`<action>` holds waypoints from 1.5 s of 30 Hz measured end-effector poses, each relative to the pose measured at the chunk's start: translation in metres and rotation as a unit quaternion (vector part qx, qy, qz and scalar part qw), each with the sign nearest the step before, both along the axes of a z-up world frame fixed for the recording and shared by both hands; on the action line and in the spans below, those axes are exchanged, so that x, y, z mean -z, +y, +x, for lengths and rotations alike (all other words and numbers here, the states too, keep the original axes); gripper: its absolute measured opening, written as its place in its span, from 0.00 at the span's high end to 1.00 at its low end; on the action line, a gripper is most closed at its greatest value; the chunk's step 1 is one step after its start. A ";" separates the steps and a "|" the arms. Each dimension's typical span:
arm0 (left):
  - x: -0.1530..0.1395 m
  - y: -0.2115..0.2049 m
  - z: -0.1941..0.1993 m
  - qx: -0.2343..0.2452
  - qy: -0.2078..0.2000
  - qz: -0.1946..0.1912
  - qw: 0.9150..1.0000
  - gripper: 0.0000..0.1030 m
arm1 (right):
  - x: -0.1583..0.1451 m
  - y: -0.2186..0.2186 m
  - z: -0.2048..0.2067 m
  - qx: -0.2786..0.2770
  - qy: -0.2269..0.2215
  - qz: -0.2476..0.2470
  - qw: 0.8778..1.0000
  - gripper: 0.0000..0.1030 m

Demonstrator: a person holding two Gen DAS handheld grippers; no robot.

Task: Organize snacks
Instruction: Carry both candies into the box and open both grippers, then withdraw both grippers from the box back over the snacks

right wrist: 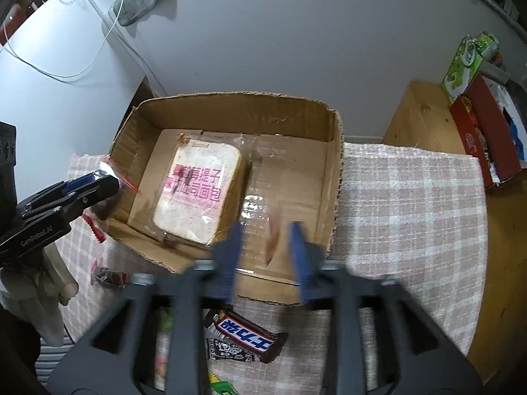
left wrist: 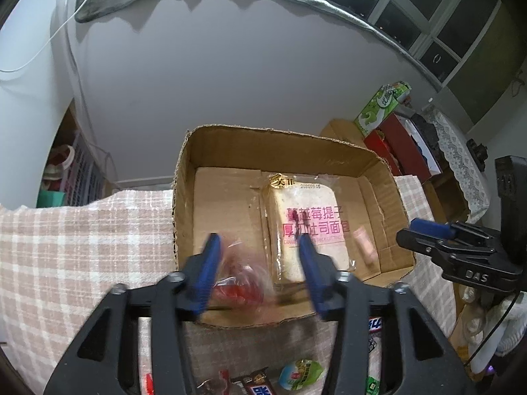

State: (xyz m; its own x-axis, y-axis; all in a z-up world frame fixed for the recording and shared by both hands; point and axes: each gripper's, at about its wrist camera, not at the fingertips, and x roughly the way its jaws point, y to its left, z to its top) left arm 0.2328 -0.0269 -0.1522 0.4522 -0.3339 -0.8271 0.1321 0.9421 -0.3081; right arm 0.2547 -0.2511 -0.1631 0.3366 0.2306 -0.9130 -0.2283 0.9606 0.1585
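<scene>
An open cardboard box (left wrist: 276, 131) (right wrist: 230, 97) stands on a checked cloth. A wrapped slice of toast (left wrist: 309, 217) (right wrist: 197, 191) with pink print lies flat in it. My left gripper (left wrist: 259, 237) (right wrist: 98, 181) hangs over the box's near left corner, jaws apart. A blurred clear-and-red wrapped snack (left wrist: 240, 283) (right wrist: 110, 168) is at its tips, and the pads do not press on it. My right gripper (right wrist: 266, 230) (left wrist: 425, 227) is over the box's near right side, also open. A blurred pinkish stick snack (right wrist: 273, 240) (left wrist: 364, 245) is loose between its fingers.
In front of the box lie a Snickers bar (right wrist: 243, 334), a round green-wrapped snack (left wrist: 299, 373) and a small dark red packet (right wrist: 108, 276). A red box (right wrist: 487, 131) and a green carton (right wrist: 464, 62) stand on the wooden surface to the right. A white wall rises behind.
</scene>
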 end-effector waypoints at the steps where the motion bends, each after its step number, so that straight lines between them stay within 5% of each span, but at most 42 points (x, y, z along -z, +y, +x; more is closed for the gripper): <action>1: 0.000 0.001 -0.001 -0.002 -0.002 0.003 1.000 0.47 | -0.001 0.000 -0.001 -0.002 -0.003 0.000 1.000 0.46; 15: -0.021 0.009 -0.022 -0.004 -0.025 -0.010 1.000 0.47 | -0.017 0.001 -0.024 -0.015 -0.018 0.002 1.000 0.46; 26: -0.028 0.021 -0.083 0.004 -0.026 -0.028 0.999 0.47 | -0.019 -0.005 -0.085 -0.033 -0.011 0.012 0.999 0.46; 36: -0.002 0.032 -0.140 0.019 0.013 -0.021 1.000 0.49 | 0.007 -0.012 -0.143 -0.048 0.022 0.012 0.999 0.46; 45: 0.027 0.008 -0.178 0.091 0.047 0.013 0.995 0.61 | 0.035 -0.011 -0.178 -0.071 0.050 0.000 0.996 0.47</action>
State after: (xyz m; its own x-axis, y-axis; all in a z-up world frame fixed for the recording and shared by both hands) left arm 0.0548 -0.0184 -0.1789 0.3070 -0.3821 -0.8717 0.2737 0.9126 -0.3036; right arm 0.0769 -0.2616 -0.1978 0.2073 0.2695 -0.9404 -0.3454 0.9196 0.1874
